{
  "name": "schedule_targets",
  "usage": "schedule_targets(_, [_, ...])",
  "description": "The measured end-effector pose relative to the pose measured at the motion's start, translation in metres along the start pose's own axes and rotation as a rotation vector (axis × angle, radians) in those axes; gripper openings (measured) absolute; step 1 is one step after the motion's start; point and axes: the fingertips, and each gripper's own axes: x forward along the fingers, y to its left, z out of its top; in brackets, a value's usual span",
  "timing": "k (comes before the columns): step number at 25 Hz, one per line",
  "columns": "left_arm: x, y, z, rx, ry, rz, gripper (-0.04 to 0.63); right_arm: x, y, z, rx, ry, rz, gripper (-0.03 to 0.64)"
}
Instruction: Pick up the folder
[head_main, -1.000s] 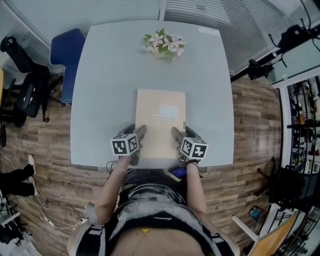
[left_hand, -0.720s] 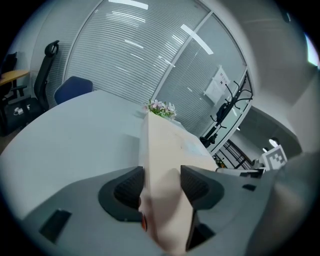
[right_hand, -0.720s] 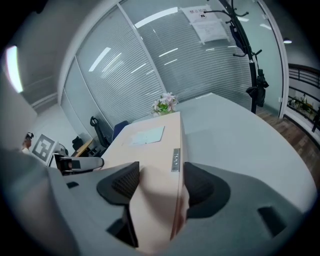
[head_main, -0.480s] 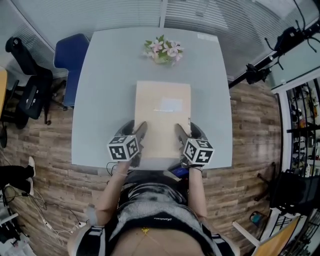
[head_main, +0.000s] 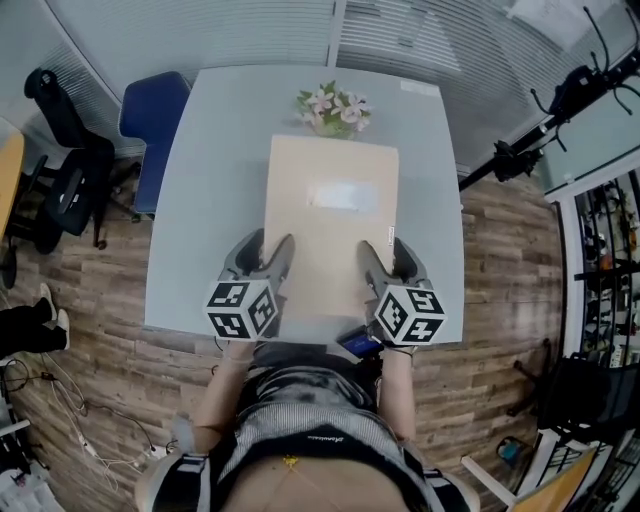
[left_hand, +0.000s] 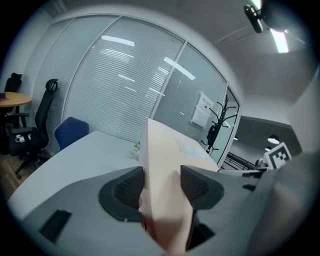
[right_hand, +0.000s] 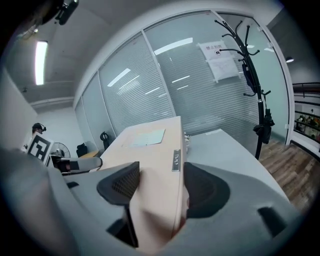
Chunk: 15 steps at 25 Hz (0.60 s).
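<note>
- The folder (head_main: 332, 225), a pale beige flat case, is held between the two grippers over the middle of the grey tabletop (head_main: 205, 180), with its long side running away from the person.
- The left gripper (head_main: 268, 256) grasps the folder's left edge near the corner closest to the person. In the left gripper view, the left gripper (left_hand: 161, 182) has a dark ribbed pad pressed on each face of the folder (left_hand: 165, 150).
- The right gripper (head_main: 383, 256) clamps the right edge at about the same place. In the right gripper view, the right gripper (right_hand: 159, 186) stands wide with the thick edge of the folder (right_hand: 150, 145) filling the gap between its pads.
- A small metal tab (right_hand: 176, 160) sits on that right edge, just beyond the right gripper.
- A light rectangular label (head_main: 343, 195) lies on the folder's top face, toward the far half.
- The folder seems to be clear of the tabletop with its far end tipped a little upward, though no view shows the gap under it plainly.
- The folder's far edge lies just in front of a small bunch of pink and white flowers (head_main: 335, 106) at the far side of the tabletop.
- A blue chair (head_main: 155, 110) stands at the tabletop's far left corner.
</note>
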Motion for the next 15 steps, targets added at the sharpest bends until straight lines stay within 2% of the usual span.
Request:
schedule_targets(7, [-0.023,-0.017,0.036,0.040,-0.097,-0.001,0.227,-0.022,0.016,0.036,-0.043,-0.079,0.013,0.280])
schedule_targets(15, [-0.035,-0.032,0.057,0.067,-0.163,-0.013,0.225,-0.040,0.022,0.061,-0.085,-0.145,0.009,0.279])
